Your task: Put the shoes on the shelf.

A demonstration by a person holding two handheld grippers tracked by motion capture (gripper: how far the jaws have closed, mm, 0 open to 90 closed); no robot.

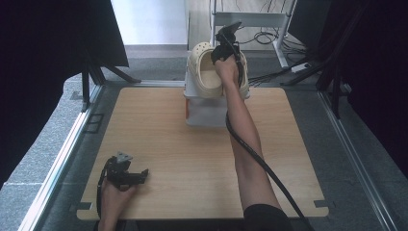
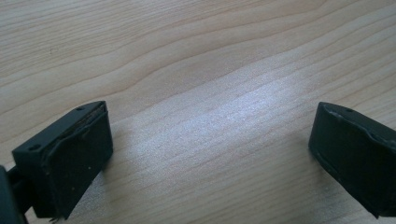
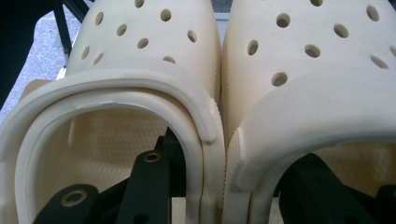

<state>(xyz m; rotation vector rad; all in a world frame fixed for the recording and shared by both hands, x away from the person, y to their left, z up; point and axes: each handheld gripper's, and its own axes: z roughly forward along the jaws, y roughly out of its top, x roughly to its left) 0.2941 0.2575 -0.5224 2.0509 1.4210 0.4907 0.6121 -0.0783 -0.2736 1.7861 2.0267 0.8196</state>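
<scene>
A pair of cream perforated clogs (image 1: 207, 72) hangs side by side above the far edge of the wooden table (image 1: 192, 159). My right gripper (image 1: 222, 54) is shut on them. In the right gripper view one black jaw sits inside the left clog (image 3: 140, 51) and the other inside the right clog (image 3: 317, 56), with the right gripper (image 3: 223, 186) pinching their touching inner walls together. My left gripper (image 1: 139, 175) rests near the front left corner of the table. Its jaws stand wide apart in the left gripper view, the left gripper (image 2: 210, 154) holding nothing over bare wood.
A white box (image 1: 204, 113) stands at the table's far middle, directly under the clogs. Behind it are a grey metal stand (image 1: 250, 19) and cables on the floor. Black curtains hang on both sides, and metal rails run along the table's sides.
</scene>
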